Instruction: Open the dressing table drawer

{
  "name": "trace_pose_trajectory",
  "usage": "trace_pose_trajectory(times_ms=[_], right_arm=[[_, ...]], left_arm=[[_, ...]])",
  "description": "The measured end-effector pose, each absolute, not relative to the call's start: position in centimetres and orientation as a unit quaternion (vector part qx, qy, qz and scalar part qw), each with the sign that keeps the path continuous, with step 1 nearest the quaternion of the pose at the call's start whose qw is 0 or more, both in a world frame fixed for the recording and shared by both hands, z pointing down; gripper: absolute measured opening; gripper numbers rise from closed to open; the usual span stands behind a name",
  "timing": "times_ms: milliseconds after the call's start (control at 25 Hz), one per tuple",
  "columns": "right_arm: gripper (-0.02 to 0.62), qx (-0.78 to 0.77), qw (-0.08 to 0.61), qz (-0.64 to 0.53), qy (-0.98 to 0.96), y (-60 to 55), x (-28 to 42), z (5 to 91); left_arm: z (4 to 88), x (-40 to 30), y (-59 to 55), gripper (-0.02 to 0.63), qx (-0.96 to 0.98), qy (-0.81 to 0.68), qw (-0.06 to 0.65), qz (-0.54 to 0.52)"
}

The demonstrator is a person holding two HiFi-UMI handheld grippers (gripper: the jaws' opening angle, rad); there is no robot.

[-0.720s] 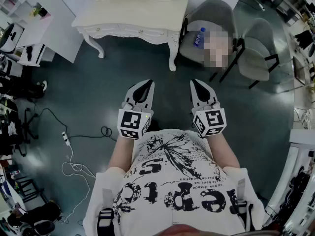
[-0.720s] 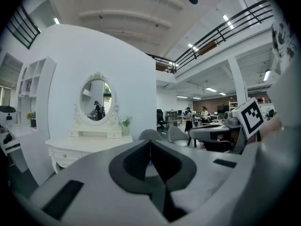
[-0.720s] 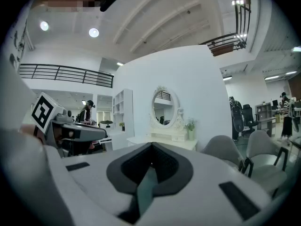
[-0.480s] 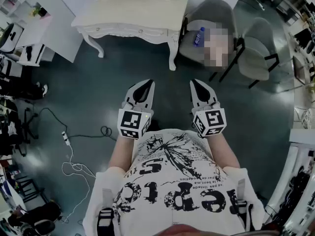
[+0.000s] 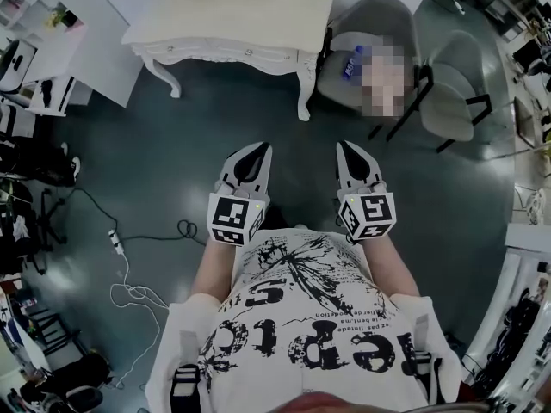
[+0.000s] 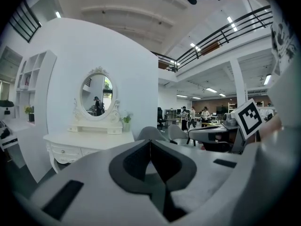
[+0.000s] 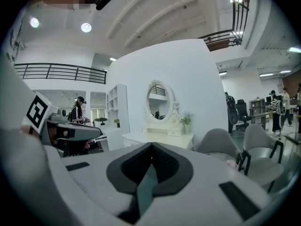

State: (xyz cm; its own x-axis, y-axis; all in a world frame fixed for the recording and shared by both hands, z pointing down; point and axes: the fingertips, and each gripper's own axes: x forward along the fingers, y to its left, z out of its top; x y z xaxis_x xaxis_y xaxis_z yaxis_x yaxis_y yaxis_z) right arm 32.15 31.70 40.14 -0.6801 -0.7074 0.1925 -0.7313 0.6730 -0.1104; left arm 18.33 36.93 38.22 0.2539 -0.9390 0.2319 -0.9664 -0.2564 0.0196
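While nothing's been touched yet, both tools sit side by side in front of the person's printed shirt [image 5: 301, 317], noses aimed forward over the dark floor [image 5: 172, 136].

Left tool [image 5: 259, 148] – jaws pressed together, nothing between them. Its own view shows the two dark pads meeting in a thin seam at the tip [image 6: 150, 141].

Right tool [image 5: 343, 148] – same deal, jaws together and empty, pads closed up at the tip [image 7: 151, 145].

The white dressing bench [image 5: 228, 26] stands straight ahead of the tools, well apart from both and a touch more to the left tool's side. From the left tool it shows ahead and to the left [image 6: 89, 137], with an oval mirror [image 6: 96, 94] on top and a little potted plant [image 6: 126, 121] beside the mirror. The drawer [image 6: 63, 151] sits in the front apron under the top, and its front looks flush with the apron, so closed as far as I can tell.

Ahead and to the right of the right tool there's a grey chair [image 5: 370, 15] just beside the bench's right leg, with a blue bottle [image 5: 351, 64] on the seat, then a second grey chair [image 5: 452, 89] further right. A white cable [image 5: 120, 274] snakes on the floor off to the left of the left tool.
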Motion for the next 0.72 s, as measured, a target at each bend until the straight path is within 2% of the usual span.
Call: trace_pose_trajectory(times_ms=[720], right_arm=[[0.018,0.432,0.075,0.1,-0.893,18.8,13.4,40.4]], left_arm=[[37.3,-1.6,24.1,0.019,0.804,-0.585,0.072,0.084]])
